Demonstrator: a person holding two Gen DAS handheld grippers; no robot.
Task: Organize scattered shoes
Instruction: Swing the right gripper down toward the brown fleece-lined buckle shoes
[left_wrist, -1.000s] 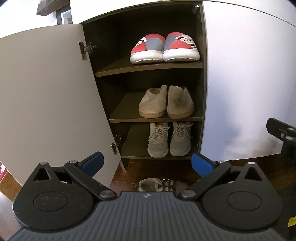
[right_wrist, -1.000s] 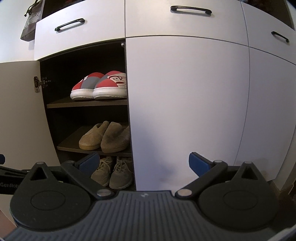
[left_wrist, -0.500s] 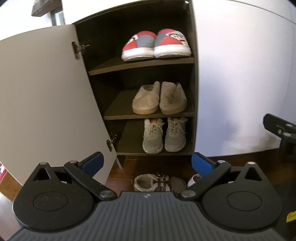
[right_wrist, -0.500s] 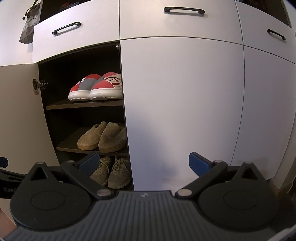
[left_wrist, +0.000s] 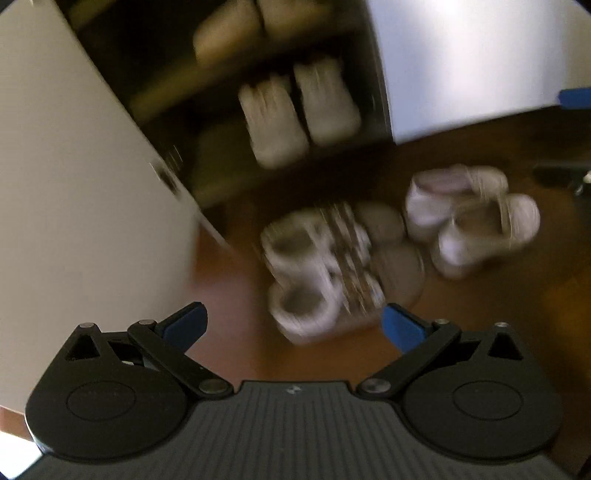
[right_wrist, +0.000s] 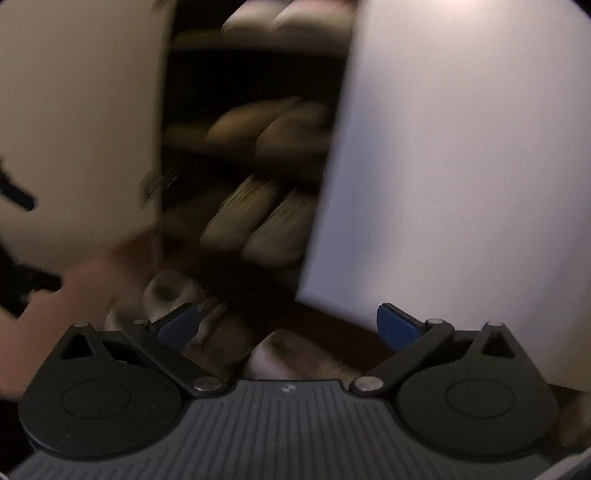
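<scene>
My left gripper (left_wrist: 291, 328) hangs wide open and empty over the wooden floor (left_wrist: 236, 332). Left to right: the open cabinet door (left_wrist: 74, 184), then grey sneakers (left_wrist: 299, 110) on the bottom shelf, toes toward me. On the floor by the cabinet's front edge lie fleece-lined shoes (left_wrist: 332, 266), side by side, toes pointing right, with pale sandals (left_wrist: 476, 218) just beside them, blurred. My right gripper (right_wrist: 288, 328) is wide, its jaws closing slightly, gripping nothing.

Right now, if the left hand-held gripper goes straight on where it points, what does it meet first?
Probably the fleece-lined boots on the wooden floor, lying between the open left hand-held gripper's fingers; blur leaves depth uncertain.
</scene>
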